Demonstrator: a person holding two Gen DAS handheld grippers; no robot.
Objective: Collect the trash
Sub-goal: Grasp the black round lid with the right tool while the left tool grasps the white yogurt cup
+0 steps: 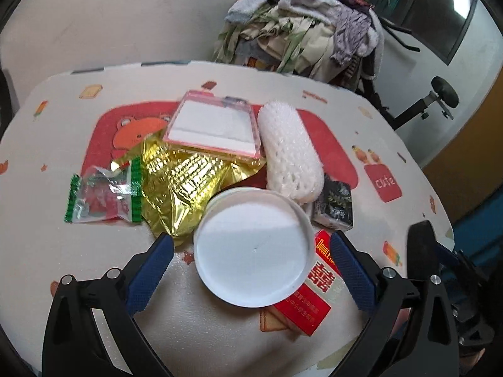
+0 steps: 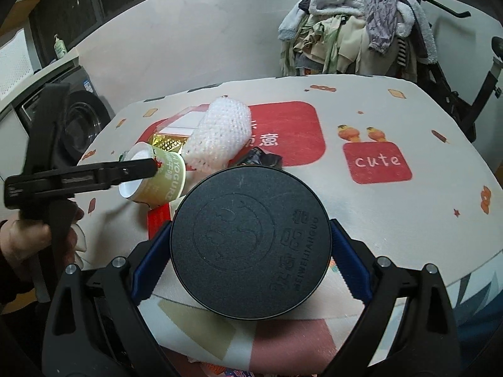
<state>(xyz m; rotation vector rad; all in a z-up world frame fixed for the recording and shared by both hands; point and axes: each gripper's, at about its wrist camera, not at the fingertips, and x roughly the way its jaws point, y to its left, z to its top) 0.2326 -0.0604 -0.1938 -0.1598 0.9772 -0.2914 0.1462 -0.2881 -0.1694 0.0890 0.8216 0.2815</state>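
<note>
A pile of trash lies on the table [image 1: 220, 330]: a yogurt cup [image 1: 253, 248] on its side with its white bottom toward me, a gold foil wrapper [image 1: 185, 185], a green-edged clear wrapper [image 1: 103, 196], a pink-rimmed plastic case [image 1: 213, 125], a white foam net [image 1: 289, 150], a dark packet [image 1: 334, 204] and a red cigarette box [image 1: 303, 309]. My left gripper [image 1: 251, 251] is open, its blue fingers either side of the cup. My right gripper [image 2: 250, 245] is shut on a round black container [image 2: 250, 245]. The right wrist view shows the cup [image 2: 155, 176] beside the left gripper [image 2: 138, 168].
A heap of clothes [image 1: 311, 25] sits on a rack behind the table. A washing machine [image 2: 78, 119] stands at the far left. An exercise bike frame [image 2: 465, 88] is at the right. The table's near edge [image 2: 456, 286] curves just past my right gripper.
</note>
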